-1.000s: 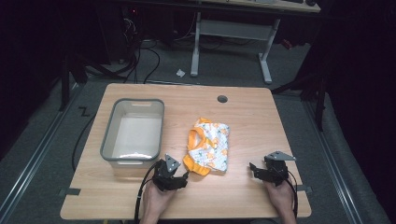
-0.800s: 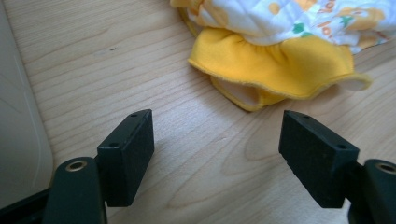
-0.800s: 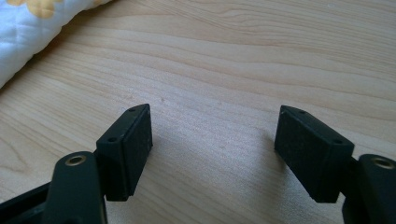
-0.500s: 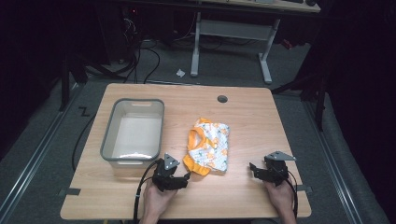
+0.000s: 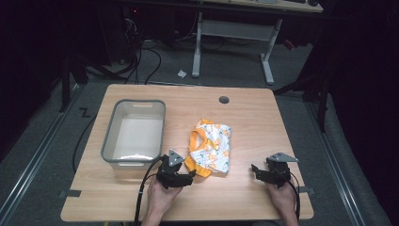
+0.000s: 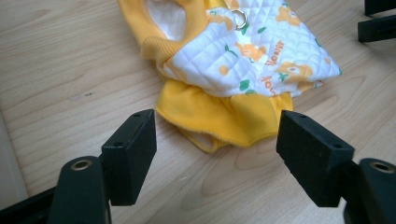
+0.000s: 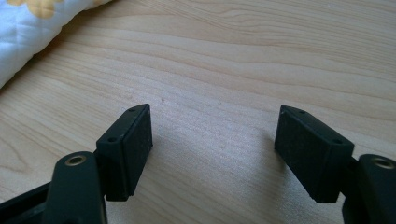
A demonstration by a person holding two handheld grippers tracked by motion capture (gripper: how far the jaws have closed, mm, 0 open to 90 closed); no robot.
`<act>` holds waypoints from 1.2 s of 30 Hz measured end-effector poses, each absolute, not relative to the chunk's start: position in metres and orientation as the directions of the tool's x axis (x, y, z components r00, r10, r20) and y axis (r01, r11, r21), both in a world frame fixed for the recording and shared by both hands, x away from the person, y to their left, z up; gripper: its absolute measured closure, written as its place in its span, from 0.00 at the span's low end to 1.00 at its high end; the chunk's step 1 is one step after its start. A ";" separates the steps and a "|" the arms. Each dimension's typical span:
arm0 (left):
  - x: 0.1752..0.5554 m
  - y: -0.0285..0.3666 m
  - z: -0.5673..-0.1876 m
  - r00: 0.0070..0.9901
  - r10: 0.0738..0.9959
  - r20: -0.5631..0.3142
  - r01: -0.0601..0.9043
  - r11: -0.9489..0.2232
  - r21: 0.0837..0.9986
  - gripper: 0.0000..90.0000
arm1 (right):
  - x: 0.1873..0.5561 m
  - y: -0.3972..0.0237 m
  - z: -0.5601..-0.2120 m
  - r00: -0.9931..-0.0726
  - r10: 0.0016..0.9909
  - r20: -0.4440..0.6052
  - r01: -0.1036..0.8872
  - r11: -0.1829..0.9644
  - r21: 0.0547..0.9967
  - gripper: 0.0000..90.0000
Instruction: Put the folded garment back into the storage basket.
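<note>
Risk of left gripper [image 6: 217, 140], jaws spread wide, pinching only yellow hem [image 6: 224, 116] near tabletop [image 5: 263, 117] front edge, garment [image 5: 210, 147] slipping; right gripper [image 7: 212, 147] likewise agape

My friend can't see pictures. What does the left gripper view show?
A small quilted white garment with yellow trim and an orange flower print lies on a light wooden table. The left gripper is open, and its two black fingers frame the garment's yellow hem without touching it.

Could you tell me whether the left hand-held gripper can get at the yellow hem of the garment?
Probably yes: the left hand-held gripper is open, the yellow hem lies just ahead, nothing between.
</note>
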State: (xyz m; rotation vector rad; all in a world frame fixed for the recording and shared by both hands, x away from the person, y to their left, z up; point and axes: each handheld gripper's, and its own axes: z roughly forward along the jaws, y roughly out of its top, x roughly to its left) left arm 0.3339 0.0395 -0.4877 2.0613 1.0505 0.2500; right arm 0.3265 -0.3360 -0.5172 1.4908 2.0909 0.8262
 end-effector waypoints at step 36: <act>0.401 -0.005 -0.471 0.596 0.796 -0.106 0.628 -0.379 0.680 0.28 | 0.327 -0.336 -0.517 -0.322 0.947 -0.011 0.684 0.241 0.689 0.31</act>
